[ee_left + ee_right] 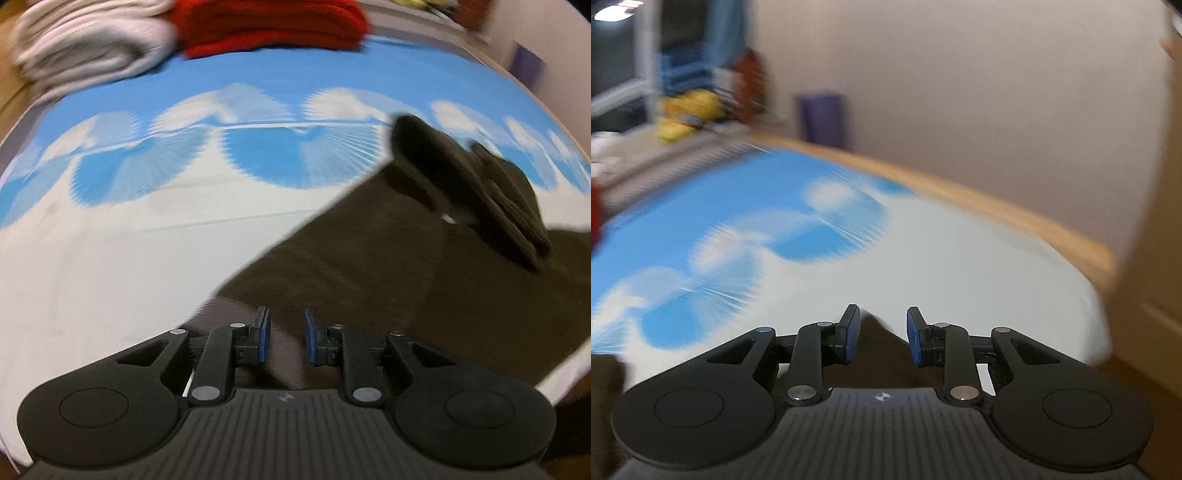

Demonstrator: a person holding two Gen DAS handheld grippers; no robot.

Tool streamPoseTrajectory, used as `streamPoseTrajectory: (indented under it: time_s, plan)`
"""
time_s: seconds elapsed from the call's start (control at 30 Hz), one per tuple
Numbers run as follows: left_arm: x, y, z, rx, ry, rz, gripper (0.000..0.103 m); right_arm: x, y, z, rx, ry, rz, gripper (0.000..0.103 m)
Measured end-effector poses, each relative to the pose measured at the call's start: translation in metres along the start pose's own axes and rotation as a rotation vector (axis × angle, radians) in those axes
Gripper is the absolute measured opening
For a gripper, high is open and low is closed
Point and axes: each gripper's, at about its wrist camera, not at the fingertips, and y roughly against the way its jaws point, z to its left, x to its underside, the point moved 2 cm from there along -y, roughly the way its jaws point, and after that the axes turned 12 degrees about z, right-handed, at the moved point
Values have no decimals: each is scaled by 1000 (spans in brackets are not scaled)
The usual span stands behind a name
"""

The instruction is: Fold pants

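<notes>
Left gripper tilted steeply down, blue pads a little apart, nothing pinched. Right gripper tilted gently down, pads apart too, not squeezing.

Pants: dark brown fabric, lying flat on the bed ahead and right of the left claw, with a bunched section (possibly the waistband) raised at far right.

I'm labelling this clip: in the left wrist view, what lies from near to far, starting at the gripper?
left gripper, its fingers apart → dark brown pants → white and blue patterned sheet → folded white cloth and folded red cloth at the far edge.
</notes>
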Motion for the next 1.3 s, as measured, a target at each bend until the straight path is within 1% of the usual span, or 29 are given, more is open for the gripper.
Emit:
streamPoseTrajectory:
  time_s: [0.03,0.07,0.13,0.17,0.23,0.27,0.3,0.33,0.37,0.43,0.47,0.57,0.67,0.73,0.77,0.8,0.83,0.87,0.9,0.93,0.97,1.0,1.07,1.13,1.2,1.23,1.3]
  plan:
    - [-3,-4,-11,0,-34,12,22,-1,6,15,-48,44,-24,29]
    - [-6,-8,-19,1,-59,23,22,0,11,36,-119,110,-39,29]
    - [-14,-19,-34,2,-94,54,22,4,15,74,-256,229,-24,29]
    - [-15,-24,-39,0,-106,68,23,8,17,93,-317,287,-5,29]
    - [-20,-34,-49,-4,-128,94,31,25,20,141,-451,453,60,29]
    - [-22,-37,-55,-8,-136,101,38,34,22,161,-496,528,86,29]
    - [-24,-41,-59,-11,-142,104,41,45,25,184,-535,611,111,29]
    - [-27,-44,-64,-13,-148,110,41,57,28,204,-570,688,132,30]
    - [-29,-45,-67,-12,-156,117,41,71,30,226,-603,770,151,33]
    - [-33,-54,-77,-11,-176,137,44,92,37,259,-628,893,176,40]
    - [-37,-57,-80,-10,-188,145,47,102,39,275,-633,951,188,41]
    - [-39,-76,-99,-6,-264,196,59,121,34,310,-622,1062,239,42]
    - [-37,-93,-113,-42,-357,225,59,135,23,330,-588,1154,278,42]
    - [-36,-104,-116,-72,-395,242,59,146,17,332,-520,1222,280,40]
    - [-36,-107,-115,-88,-410,245,54,145,14,333,-506,1234,282,33]
    - [-36,-110,-114,-102,-427,245,43,141,11,331,-508,1227,292,28]
    - [-36,-111,-112,-124,-448,240,33,136,8,329,-523,1205,309,14]
    - [-37,-111,-109,-143,-466,232,19,129,4,326,-548,1168,324,8]
    - [-40,-109,-102,-163,-476,215,13,123,-2,326,-572,1124,329,8]
    - [-45,-106,-95,-196,-461,192,11,109,-5,321,-599,1051,333,7]
    - [-51,-102,-86,-237,-429,168,3,92,-9,313,-620,958,326,7]
    - [-58,-96,-75,-290,-385,138,3,75,-12,304,-631,865,313,7]
    - [-70,-82,-50,-362,-275,74,3,27,-18,273,-648,577,272,7]
    - [-80,-70,-26,-421,-172,17,3,-17,-21,226,-646,271,205,7]
    - [-84,-61,-9,-474,-106,-35,3,-43,-24,180,-607,55,146,7]
    - [-86,-55,0,-487,-70,-65,3,-53,-26,156,-581,-46,130,7]
    - [-89,-43,8,-491,-30,-128,3,-64,-27,115,-543,-196,95,6]
